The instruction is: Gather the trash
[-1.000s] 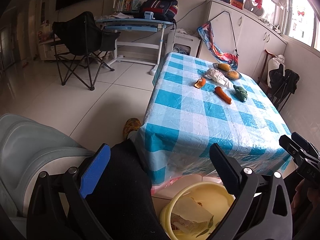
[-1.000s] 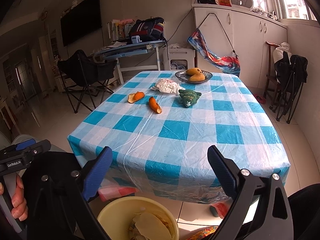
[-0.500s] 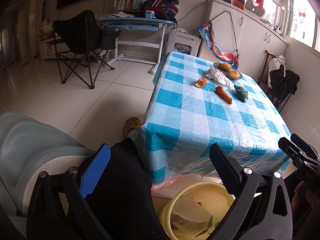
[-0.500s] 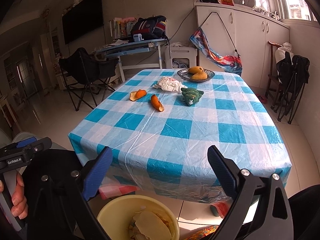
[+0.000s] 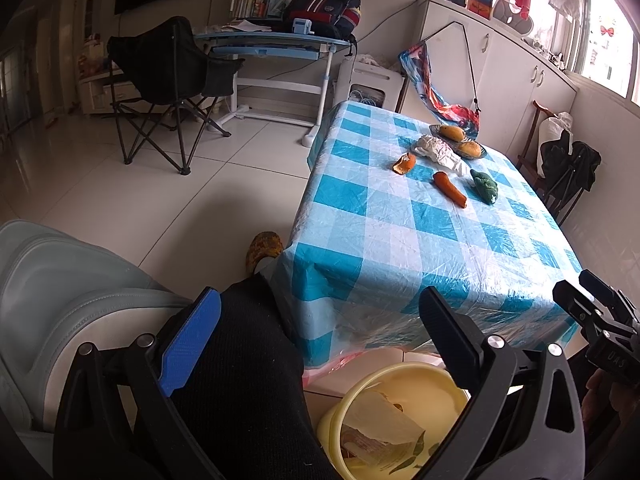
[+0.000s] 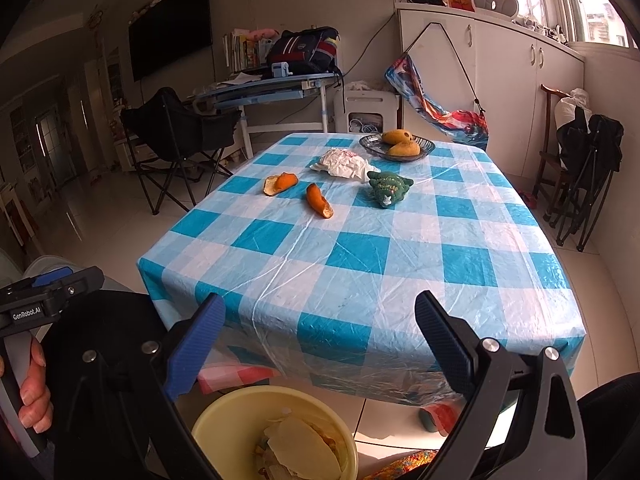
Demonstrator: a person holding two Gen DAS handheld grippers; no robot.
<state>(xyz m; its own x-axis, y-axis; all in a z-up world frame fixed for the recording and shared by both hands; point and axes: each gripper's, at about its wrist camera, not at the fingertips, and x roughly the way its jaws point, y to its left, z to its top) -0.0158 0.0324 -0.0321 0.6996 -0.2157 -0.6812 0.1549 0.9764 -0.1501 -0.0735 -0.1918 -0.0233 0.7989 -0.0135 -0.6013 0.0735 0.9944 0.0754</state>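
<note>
I hold both the left gripper [image 5: 320, 328] and right gripper [image 6: 320, 332] spread, empty, above the round yellow plastic bin [image 6: 224, 412]; curled orange peels [image 6: 319, 200] lie on the glossy checked tablecloth [image 6: 360, 248].

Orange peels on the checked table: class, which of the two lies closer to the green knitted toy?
The long, narrow peel is closer. It lies nearer the green toy, while the curled peel sits further left, toward the table's edge.

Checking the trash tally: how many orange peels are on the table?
2. One peel lies left of the white wad; the other peel lies nearer, left of the green toy. None seem hidden.
</note>
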